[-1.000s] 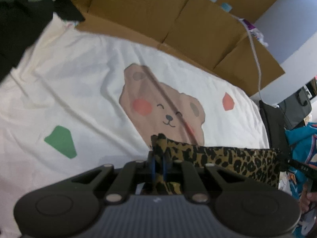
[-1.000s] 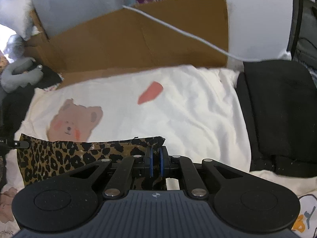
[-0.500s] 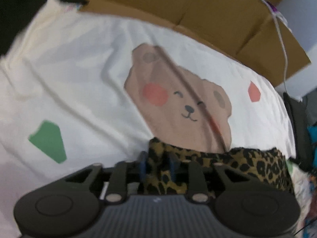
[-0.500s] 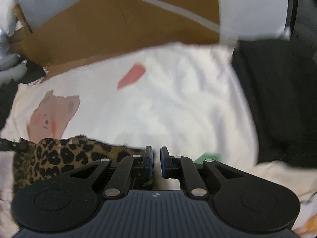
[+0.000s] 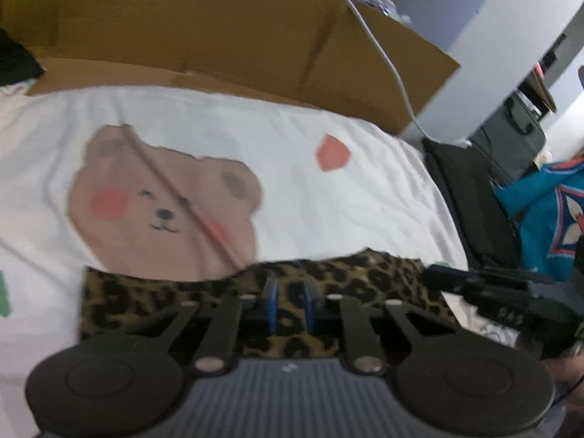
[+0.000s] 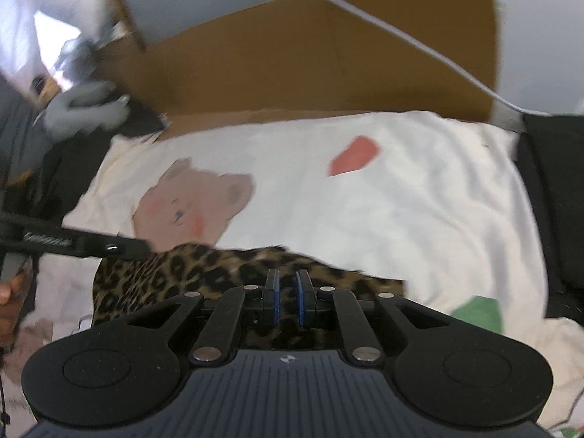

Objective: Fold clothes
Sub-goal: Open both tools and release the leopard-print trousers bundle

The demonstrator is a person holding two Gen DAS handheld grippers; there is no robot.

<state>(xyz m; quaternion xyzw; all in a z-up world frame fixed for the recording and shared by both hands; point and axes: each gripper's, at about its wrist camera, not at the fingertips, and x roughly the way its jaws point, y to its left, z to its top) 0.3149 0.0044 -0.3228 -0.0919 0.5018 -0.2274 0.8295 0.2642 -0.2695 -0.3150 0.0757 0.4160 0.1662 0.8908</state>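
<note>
A leopard-print garment (image 5: 328,284) is seen lying in a flat band across a white bedsheet (image 5: 292,153) printed with a brown bear (image 5: 164,204). Both frames are blurred.

In the left wrist view, the left gripper (image 5: 290,303) is shown with its blue-padded fingers parted by a narrow gap; leopard cloth is seen through the gap, beneath and just ahead of the tips, and nothing is pinched. The right gripper is visible only here from outside, as a dark shape at the garment's right end (image 5: 474,284). A teal garment (image 5: 540,219) and a dark bag (image 5: 511,135) are shown at the far right, seen in this view alone.

In the right wrist view, the right gripper (image 6: 287,301) is likewise shown slightly parted above the cloth, gripping nothing. The left gripper's dark finger (image 6: 91,244) is seen reaching the garment's left end, with part of a hand (image 6: 9,306) at the frame edge. A grey plush toy (image 6: 84,109) and a green patch (image 6: 478,314) on the sheet are seen in this view. Brown cardboard (image 6: 292,62) and a white cable (image 6: 401,36) are shown behind the bed.
</note>
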